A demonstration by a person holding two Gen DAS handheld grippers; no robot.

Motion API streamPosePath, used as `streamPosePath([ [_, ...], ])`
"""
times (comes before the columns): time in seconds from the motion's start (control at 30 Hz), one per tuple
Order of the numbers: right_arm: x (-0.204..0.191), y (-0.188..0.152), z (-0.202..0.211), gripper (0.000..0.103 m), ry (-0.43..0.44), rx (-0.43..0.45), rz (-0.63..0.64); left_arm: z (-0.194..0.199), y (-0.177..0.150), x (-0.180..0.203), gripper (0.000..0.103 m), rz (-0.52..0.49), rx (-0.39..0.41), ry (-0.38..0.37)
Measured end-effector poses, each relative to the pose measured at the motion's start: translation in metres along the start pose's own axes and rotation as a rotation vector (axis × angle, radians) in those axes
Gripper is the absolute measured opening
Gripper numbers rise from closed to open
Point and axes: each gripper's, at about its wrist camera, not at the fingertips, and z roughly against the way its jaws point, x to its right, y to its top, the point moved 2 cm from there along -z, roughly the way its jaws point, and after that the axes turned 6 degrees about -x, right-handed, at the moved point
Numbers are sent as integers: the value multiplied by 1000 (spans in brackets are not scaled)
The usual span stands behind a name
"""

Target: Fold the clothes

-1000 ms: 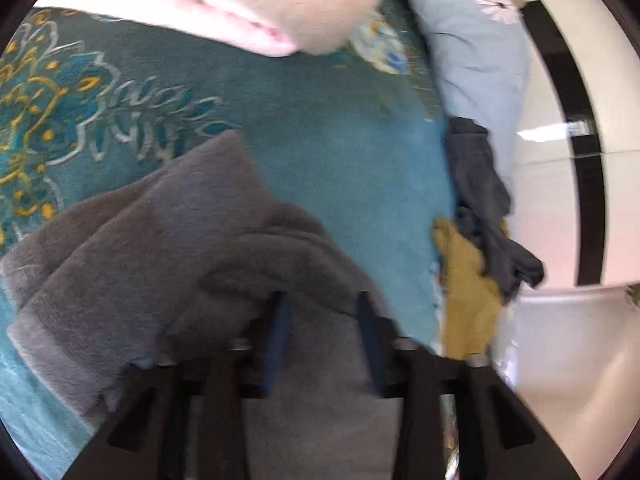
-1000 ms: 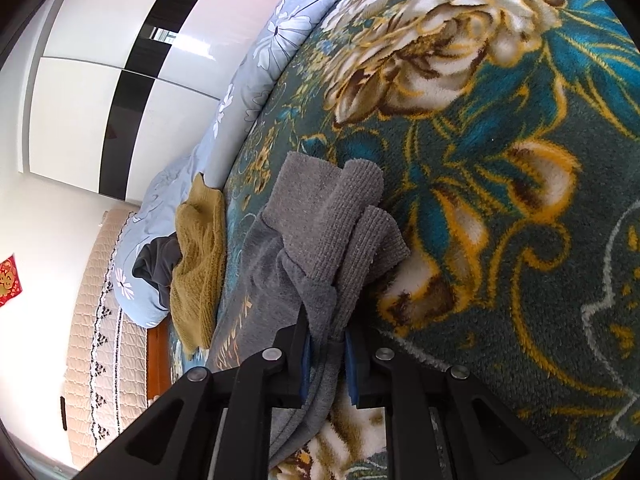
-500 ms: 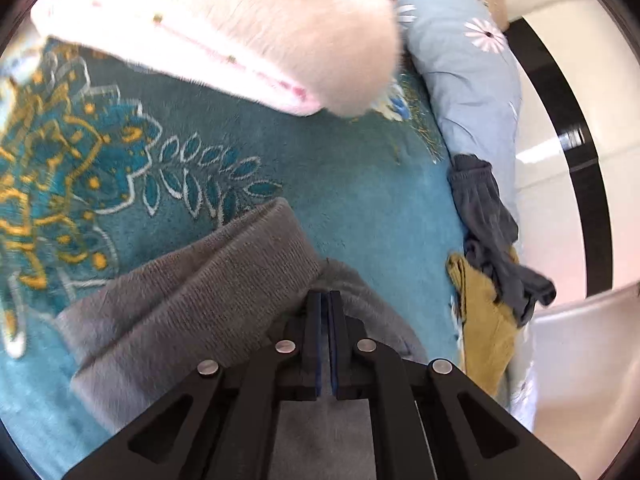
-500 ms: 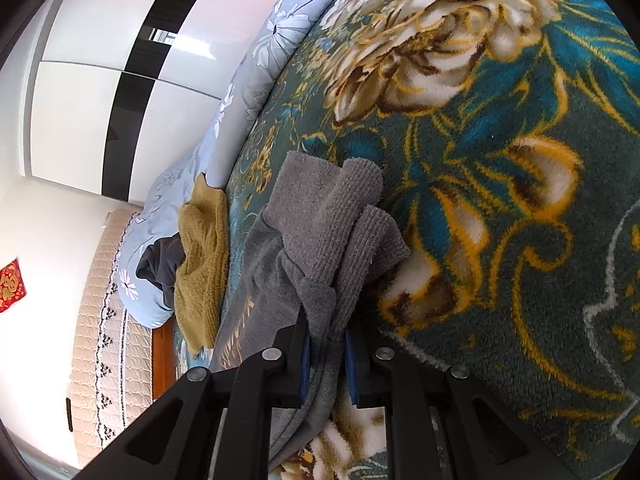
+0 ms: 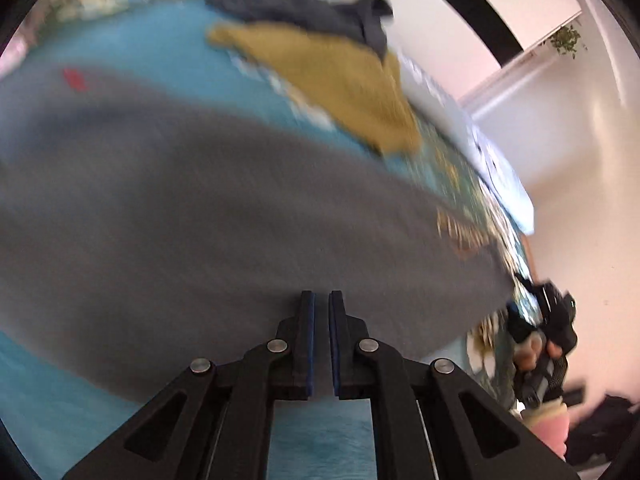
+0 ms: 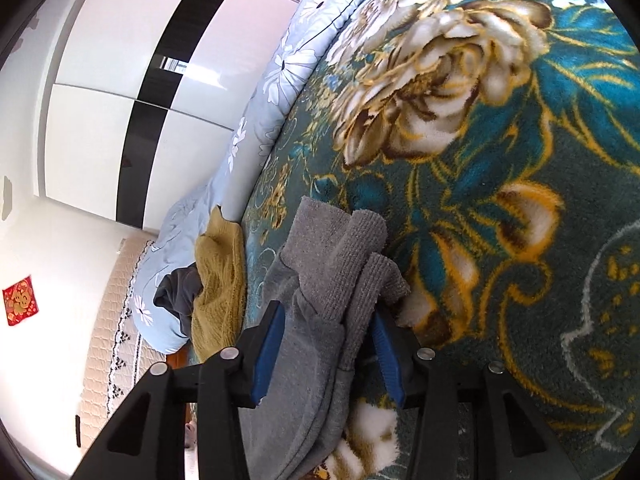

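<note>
Here the grey garment lies bunched on the floral blanket beside the mustard sweater, the right tool spread loose around its cuffs, the left tool clenched on its edge, probably to spread it flat.

The floral blanket lies bare and open to the right of the grey garment, giving free passage there. On the left, a mustard sweater and dark garment crowd the blanket's edge against the pale blue quilt, narrowing that side.
</note>
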Motion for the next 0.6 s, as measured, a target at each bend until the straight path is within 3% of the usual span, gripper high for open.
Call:
streamPosePath([
  [0.07,-2,1,-2,48,-9,-1,11,-7,2,-1,6,-9,41,-31],
  [0.23,-3,2,-4,48,-16,6,17,4,-8,-21,6,15,42,-155],
  [0.43,-3,4,-4,48,-9,37,-44,9,-10,-30,6,-42,76,-256],
  [0.6,-8,5,-3,44,-26,70,-98,38,-15,-20,29,-127,163,-263],
])
